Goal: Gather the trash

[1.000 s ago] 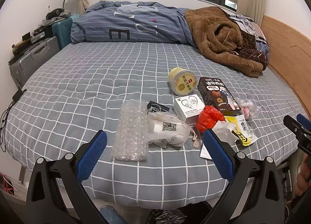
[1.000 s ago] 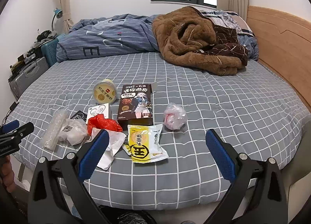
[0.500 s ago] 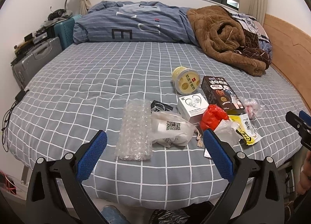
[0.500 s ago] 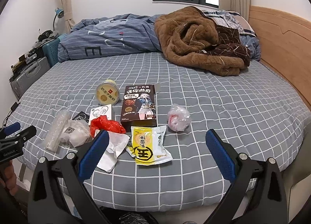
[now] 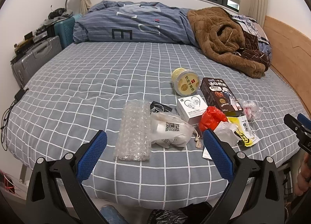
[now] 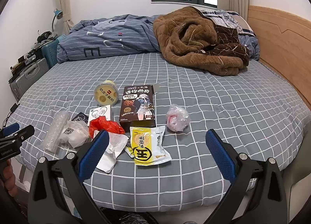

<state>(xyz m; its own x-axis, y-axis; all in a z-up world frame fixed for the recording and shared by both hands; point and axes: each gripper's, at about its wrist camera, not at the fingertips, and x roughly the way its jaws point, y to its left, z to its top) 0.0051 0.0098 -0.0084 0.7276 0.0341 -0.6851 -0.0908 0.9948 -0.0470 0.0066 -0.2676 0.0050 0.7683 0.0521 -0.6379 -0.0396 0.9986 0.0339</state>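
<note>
The left tool (image 5: 153,151) is being held wide apart and empty above the near edge of the bed with the grey, white-checked sheet (image 5: 87,87). Just beyond its blue pads, a clear strip of bubble wrap (image 5: 134,130) and a crumpled translucent plastic bag with a QR label (image 5: 171,128) are lying side by side, touching. The right tool (image 6: 154,152) is also being held wide apart, gripping nothing. Between its fingers, a yellow-and-white snack wrapper (image 6: 148,146) is lying flat, with crumpled white paper (image 6: 112,148) and a red plastic scrap (image 6: 106,124) just beside the left finger. Farther back, a dark brown cookie box (image 6: 139,104), a round yellow yoghurt tub on its side (image 6: 106,95), a small white earphone box (image 6: 100,114) and a balled clear plastic wrapper with pink inside (image 6: 176,119) are resting on the sheet. A brown fleece blanket (image 6: 196,43) and a blue striped duvet (image 6: 108,37) are being seen heaped at the far end, beside a wooden headboard (image 6: 281,48). Suitcases (image 5: 33,60) are standing against the left wall.
</note>
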